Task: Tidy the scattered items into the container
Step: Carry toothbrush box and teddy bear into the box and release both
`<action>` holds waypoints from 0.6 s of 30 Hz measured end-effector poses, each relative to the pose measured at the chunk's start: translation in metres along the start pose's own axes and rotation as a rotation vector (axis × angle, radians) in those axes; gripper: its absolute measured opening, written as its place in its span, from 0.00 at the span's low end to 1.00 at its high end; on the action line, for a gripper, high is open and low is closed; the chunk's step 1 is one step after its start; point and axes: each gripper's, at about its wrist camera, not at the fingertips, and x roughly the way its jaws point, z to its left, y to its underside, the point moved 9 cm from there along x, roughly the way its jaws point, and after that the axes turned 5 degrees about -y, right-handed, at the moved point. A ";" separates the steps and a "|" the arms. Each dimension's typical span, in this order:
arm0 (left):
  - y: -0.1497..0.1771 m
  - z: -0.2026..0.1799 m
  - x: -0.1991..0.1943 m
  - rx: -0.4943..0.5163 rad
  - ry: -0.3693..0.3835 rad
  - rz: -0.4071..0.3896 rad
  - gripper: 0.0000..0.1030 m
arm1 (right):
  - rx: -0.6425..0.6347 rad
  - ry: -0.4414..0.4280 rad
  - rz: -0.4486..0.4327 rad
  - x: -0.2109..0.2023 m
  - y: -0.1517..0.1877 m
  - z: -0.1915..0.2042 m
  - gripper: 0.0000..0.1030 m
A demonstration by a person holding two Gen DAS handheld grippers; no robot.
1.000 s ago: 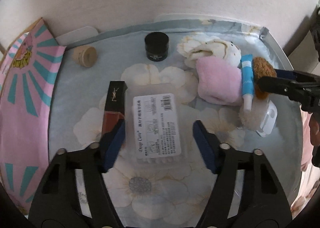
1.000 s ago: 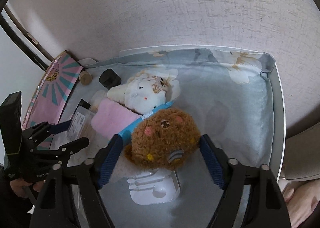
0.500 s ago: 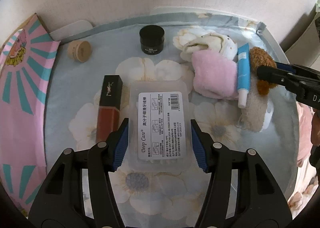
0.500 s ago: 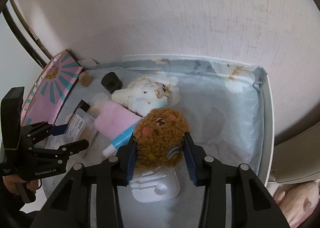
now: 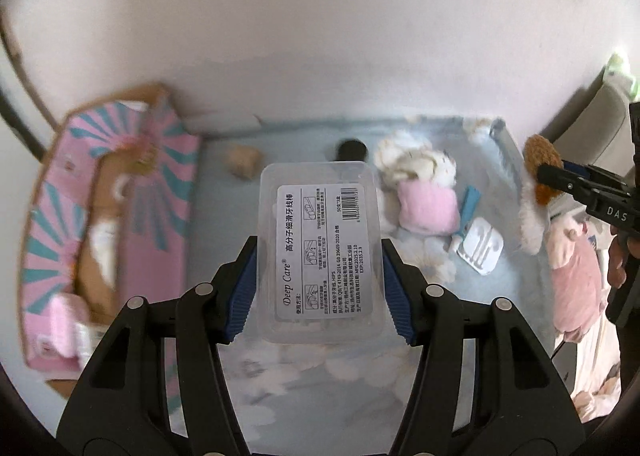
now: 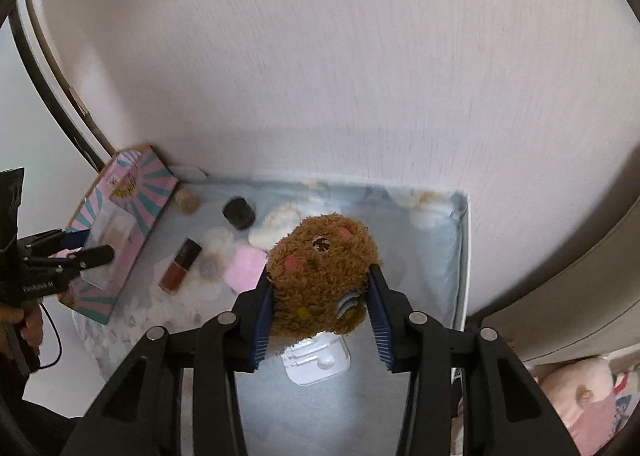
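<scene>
My left gripper (image 5: 318, 282) clamps the clear floss-pick box (image 5: 318, 256) at frame centre, lifted above the floral cloth (image 5: 320, 376). My right gripper (image 6: 320, 310) squeezes the brown plush toy (image 6: 322, 276) mid-frame. The pink cardboard box (image 5: 108, 215) sits at left.

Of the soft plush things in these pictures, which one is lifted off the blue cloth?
The brown curly plush toy, clamped in the right tool. The white plush and pink fluffy pad lie on the floral blue cloth.

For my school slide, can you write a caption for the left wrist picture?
Left gripper lifts a clear floss-pick box above the floral cloth.
</scene>
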 end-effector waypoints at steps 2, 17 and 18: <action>-0.008 0.015 -0.014 -0.008 -0.009 -0.023 0.52 | -0.012 -0.002 -0.019 -0.011 -0.011 0.008 0.38; -0.015 0.143 -0.091 -0.078 -0.101 -0.108 0.52 | -0.206 -0.120 -0.108 -0.025 -0.089 0.157 0.38; -0.014 0.150 -0.091 -0.083 -0.106 -0.106 0.52 | -0.220 -0.131 -0.106 -0.021 -0.092 0.168 0.38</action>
